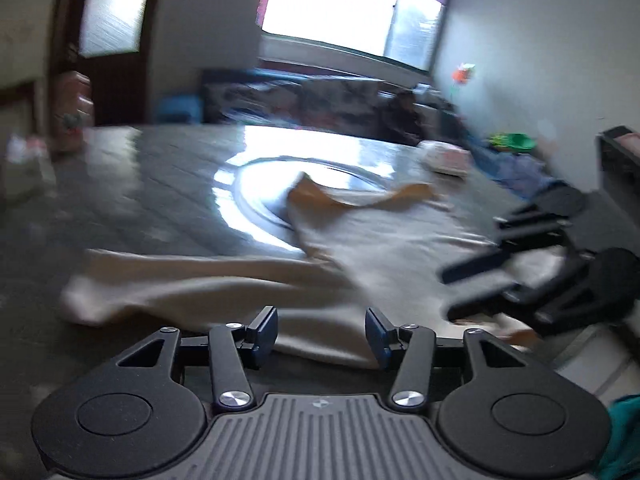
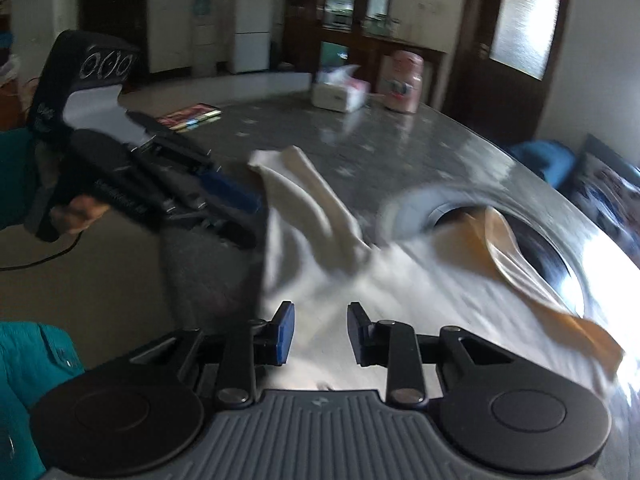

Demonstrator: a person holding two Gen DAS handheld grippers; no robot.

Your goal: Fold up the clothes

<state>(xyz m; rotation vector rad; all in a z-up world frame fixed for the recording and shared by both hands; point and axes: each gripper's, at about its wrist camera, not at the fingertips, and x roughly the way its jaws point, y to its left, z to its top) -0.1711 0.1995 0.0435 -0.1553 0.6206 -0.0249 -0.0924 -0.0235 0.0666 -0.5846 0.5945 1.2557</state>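
Observation:
A cream garment [image 1: 380,240] with an orange neck edge [image 1: 320,196] lies spread on the grey table [image 1: 140,184]; one long sleeve [image 1: 180,280] stretches left. My left gripper [image 1: 322,332] hovers over the garment's near hem, open, with nothing between its blue pads [image 1: 267,330]. My right gripper [image 1: 460,292] is over the garment's right side. In the right wrist view my right gripper [image 2: 320,332] stands open above the garment [image 2: 420,288], nothing pinched. The left gripper [image 2: 254,220], held by a hand, sits near the sleeve [image 2: 312,200]. Both views are blurred.
A round glass turntable [image 1: 260,176] sits mid-table, partly under the garment. A tissue box [image 2: 340,92], pink jar [image 2: 402,82] and a book [image 2: 188,114] stand at the table's far side. A bluish clothes pile [image 1: 516,168] lies at the right. A teal sleeve [image 2: 28,380] shows.

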